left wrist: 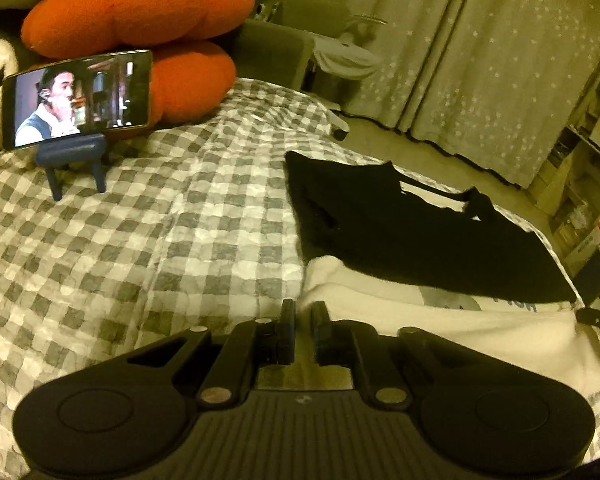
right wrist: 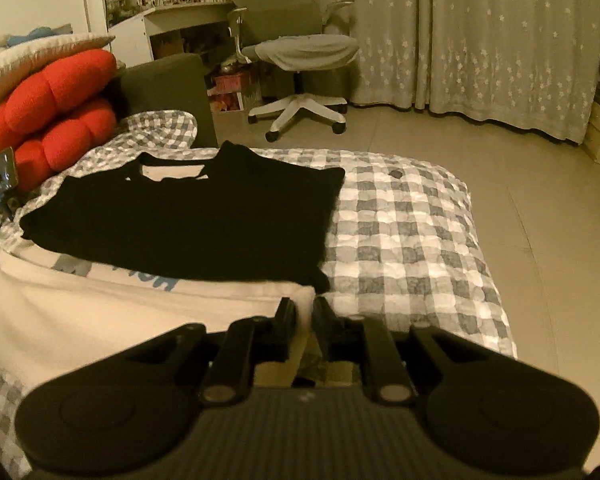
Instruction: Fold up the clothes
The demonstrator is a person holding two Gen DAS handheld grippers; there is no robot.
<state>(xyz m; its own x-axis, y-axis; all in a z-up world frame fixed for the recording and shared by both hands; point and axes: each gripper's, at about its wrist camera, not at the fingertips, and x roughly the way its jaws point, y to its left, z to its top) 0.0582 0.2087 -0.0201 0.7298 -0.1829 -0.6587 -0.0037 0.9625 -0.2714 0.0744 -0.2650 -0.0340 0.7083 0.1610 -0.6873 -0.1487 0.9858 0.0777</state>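
Left wrist view: the left gripper [left wrist: 303, 312] sits at the lower middle of the frame, its two fingers drawn close with only a narrow slit between them; whether they pinch the edge of the white garment [left wrist: 440, 320] under them I cannot tell. That white garment lies at the lower right, with a black top [left wrist: 400, 232] spread flat over its upper part, so that grey-blue print peeks out just below the black hem. Both rest on a grey-and-white checked quilt [left wrist: 140, 232] that fills the left and centre. At the upper left a phone [left wrist: 78, 98] stands on a small blue stand [left wrist: 74, 156], its screen lit, and behind it are stacked orange cushions [left wrist: 140, 8]. A star-patterned curtain [left wrist: 480, 60] hangs across the upper right, reaching the floor.

From the right wrist view, the right gripper [right wrist: 305, 312] is at the lower middle, fingers likewise nearly together, at the lower right corner of the white garment [right wrist: 80, 320]; a grip cannot be confirmed. The black top [right wrist: 188, 220] lies in the centre left, neckline toward the top of the frame. The checked quilt [right wrist: 412, 232] runs to the mattress edge at the right, beyond which is a pale tiled floor [right wrist: 520, 180]. An office chair [right wrist: 300, 52] stands at the upper centre beside a cluttered desk [right wrist: 172, 16], with the curtain [right wrist: 500, 40] at the upper right and red cushions [right wrist: 52, 108] at the left.
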